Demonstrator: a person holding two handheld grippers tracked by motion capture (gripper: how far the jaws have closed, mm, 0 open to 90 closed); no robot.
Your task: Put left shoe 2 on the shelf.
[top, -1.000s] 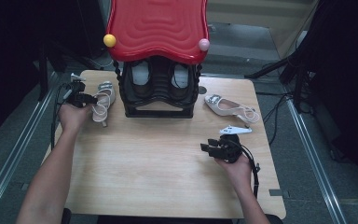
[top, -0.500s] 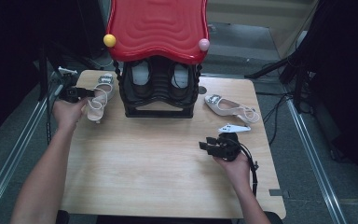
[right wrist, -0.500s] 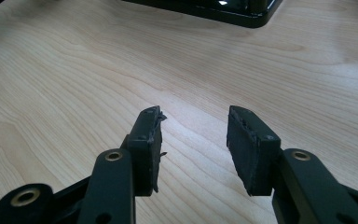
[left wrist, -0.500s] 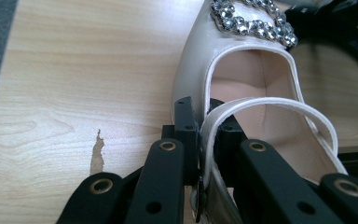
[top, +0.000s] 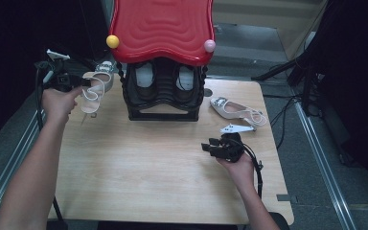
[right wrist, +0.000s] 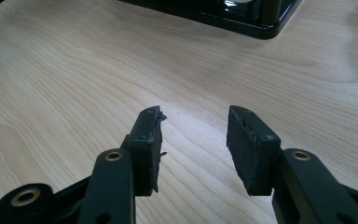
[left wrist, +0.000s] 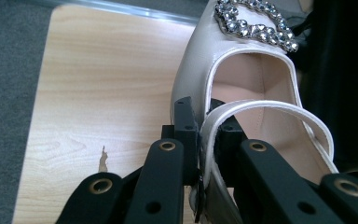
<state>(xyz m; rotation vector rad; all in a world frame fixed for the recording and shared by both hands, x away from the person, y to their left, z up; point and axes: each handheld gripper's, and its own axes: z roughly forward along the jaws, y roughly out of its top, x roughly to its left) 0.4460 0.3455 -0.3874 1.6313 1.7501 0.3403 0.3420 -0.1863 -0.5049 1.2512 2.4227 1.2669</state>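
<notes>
left gripper [top: 79, 82] clamped on the side strap of a white shoe [top: 96, 86], held up off the table [top: 148, 158] at its far left corner, just left of the black rack [top: 163, 93]. left gripper view: pads pinch the strap and upper edge [left wrist: 205, 135]; jewelled buckle [left wrist: 254, 23] on the toe points away from the jaws; table surface below and to the left. shoe looks clear of the wood, though the sole is hidden. rack carries a red wavy top [top: 163, 26] and a pair of dark shoes [top: 165, 81] inside. second white shoe [top: 237, 110] lies on the table right of the rack. right gripper [top: 211, 146] low over the near right of the table, jaws about half apart, nothing between them, bare wood under the pads [right wrist: 149, 135].
</notes>
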